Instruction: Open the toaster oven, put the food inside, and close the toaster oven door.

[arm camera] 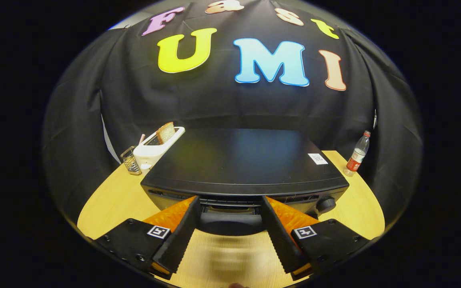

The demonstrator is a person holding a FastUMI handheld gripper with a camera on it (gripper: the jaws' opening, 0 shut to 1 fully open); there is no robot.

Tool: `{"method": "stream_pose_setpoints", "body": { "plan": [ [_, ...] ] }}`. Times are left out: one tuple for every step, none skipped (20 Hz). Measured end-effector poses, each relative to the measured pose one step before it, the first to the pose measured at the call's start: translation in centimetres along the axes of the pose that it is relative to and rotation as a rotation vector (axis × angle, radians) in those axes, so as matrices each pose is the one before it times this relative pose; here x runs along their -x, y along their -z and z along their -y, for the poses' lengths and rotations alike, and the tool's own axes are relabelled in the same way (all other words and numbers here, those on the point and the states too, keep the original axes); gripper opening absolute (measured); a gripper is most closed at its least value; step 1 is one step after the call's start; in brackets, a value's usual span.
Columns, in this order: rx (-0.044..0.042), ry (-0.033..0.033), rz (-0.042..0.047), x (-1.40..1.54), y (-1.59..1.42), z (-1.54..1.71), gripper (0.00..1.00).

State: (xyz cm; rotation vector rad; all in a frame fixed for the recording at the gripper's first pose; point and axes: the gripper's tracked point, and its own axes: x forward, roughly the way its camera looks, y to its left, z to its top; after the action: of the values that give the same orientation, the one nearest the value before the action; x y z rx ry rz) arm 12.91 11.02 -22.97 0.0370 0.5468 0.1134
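With the tool (pixel 230 204) spread wide and empty, its fingers flanking the door handle (pixel 230 212) at the top front of the toaster oven (pixel 242 164) just ahead, I judge I should centre on that handle, close squarely, then pull down in a smooth arc toward the desk (pixel 230 260).

Gripper (pixel 230 200) fingers (pixel 182 236) spread wide, level, nothing between.

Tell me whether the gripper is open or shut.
Open. The gripper has its jaws spread wide, apart on either side of the oven door handle, gripping nothing.
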Motion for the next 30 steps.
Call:
{"method": "stream_pose_setpoints", "body": {
  "plan": [
    [-0.00852, -0.00448, -0.0056, 0.306, 0.466, -0.007, 0.96],
    [-0.00592, -0.00423, -0.00763, 0.305, 0.352, -0.032, 0.96],
    [0.00663, -0.00502, -0.00551, 0.345, 0.371, -0.121, 0.97],
    [0.01185, -0.00634, -0.00392, 0.274, 0.197, 0.004, 0.96],
    [-0.00163, -0.0048, -0.00858, 0.179, 0.52, 0.038, 0.96],
    [-0.00557, -0.00165, -0.00582, 0.246, 0.259, -0.022, 0.96],
    [0.00109, -0.00187, -0.00617, 0.204, 0.252, 0.02, 0.97],
    [0.00385, 0.00086, -0.00237, 0.182, 0.16, -0.018, 0.96],
    [0.00114, 0.00154, -0.00685, 0.239, 0.5, 0.02, 0.96],
    [-0.00062, 0.00067, -0.00491, 0.219, 0.319, -0.002, 0.96],
    [-0.00013, 0.00049, -0.0078, 0.285, 0.467, -0.102, 0.97],
    [0.00149, 0.0001, -0.00322, 0.203, 0.282, -0.05, 0.96],
    [0.0106, 0.00061, -0.00577, 0.159, 0.367, -0.035, 0.96],
    [0.00349, 0.00202, -0.00986, 0.134, 0.366, 0.027, 0.96],
    [-0.00387, 0.00176, -0.01042, 0.15, 0.426, 0.03, 0.96],
    [-0.00062, 0.00025, -0.00602, 0.086, 0.233, -0.014, 0.97],
    [0.00111, 0.00015, -0.00367, 0.122, 0.305, -0.089, 0.96],
    [0.00134, 0.00033, -0.00651, 0.128, 0.318, 0.035, 0.96],
    [0.00062, 0.00147, -0.00581, 0.058, 0.449, -0.073, 0.96],
    [0.00428, 0.00233, -0.00908, 0.115, 0.482, -0.038, 0.96],
    [0.01048, 0.00146, -0.01121, 0.128, 0.67, -0.094, 0.96],
    [0.01346, 0.0031, -0.01894, 0.039, 0.768, 0.053, 0.96],
    [0.01372, 0.00191, -0.00394, 0.032, 0.594, -0.06, 0.96],
    [0.00968, 0.00078, -0.01326, -0.021, 0.652, -0.036, 0.97],
    [0.00624, -0.00048, -0.01654, 0.014, 0.91, -0.039, 0.97],
    [-0.00077, -0.00251, -0.01984, -0.039, 0.759, -0.06, 0.97],
    [-0.00792, -0.00641, -0.02924, -0.196, 1.15, -0.102, 0.96],
    [-0.01068, -0.00884, -0.03192, -0.3, 1.074, -0.072, 0.96],
    [-0.01008, -0.00861, -0.03196, -0.361, 1.074, -0.139, 0.96],
    [-0.00476, -0.00442, -0.0345, -0.316, 1.067, 0.0, 0.96]
  ]
}}
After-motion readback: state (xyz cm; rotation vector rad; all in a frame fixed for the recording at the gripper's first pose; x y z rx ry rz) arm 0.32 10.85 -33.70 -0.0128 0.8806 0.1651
